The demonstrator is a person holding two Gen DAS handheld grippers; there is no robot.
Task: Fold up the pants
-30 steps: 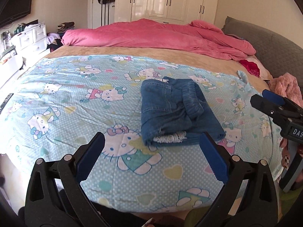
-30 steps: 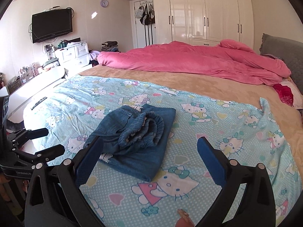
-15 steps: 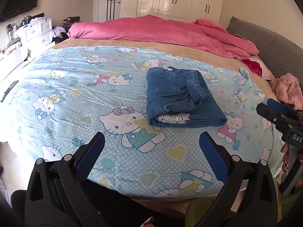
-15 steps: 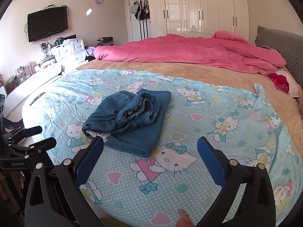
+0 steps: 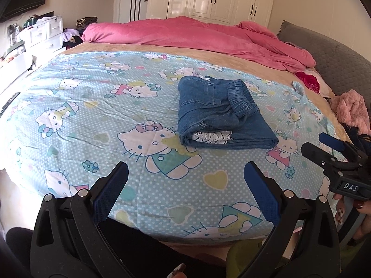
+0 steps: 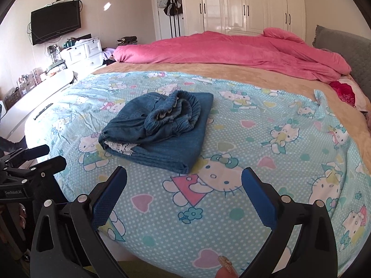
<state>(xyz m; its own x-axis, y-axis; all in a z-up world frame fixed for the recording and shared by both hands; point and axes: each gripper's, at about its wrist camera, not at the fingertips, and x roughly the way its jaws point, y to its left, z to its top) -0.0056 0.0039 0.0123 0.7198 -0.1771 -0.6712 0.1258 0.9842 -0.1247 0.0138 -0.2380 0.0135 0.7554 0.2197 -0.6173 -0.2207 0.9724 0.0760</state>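
Note:
The blue denim pants lie folded in a compact stack on the light blue cartoon-cat sheet, white lace trim showing at the near end. They also show in the right wrist view. My left gripper is open and empty, held back over the bed's near edge, well short of the pants. My right gripper is open and empty, also back from the pants. Each gripper shows in the other's view, the right one at the right edge and the left one at the left edge.
A pink duvet is bunched across the far side of the bed. A grey headboard stands at the right, with a pink fluffy garment near it. White drawers, a wall TV and wardrobes line the room.
Both grippers have pulled back from the pants toward the bed's near edge. The folded pants stay put and look farther away.

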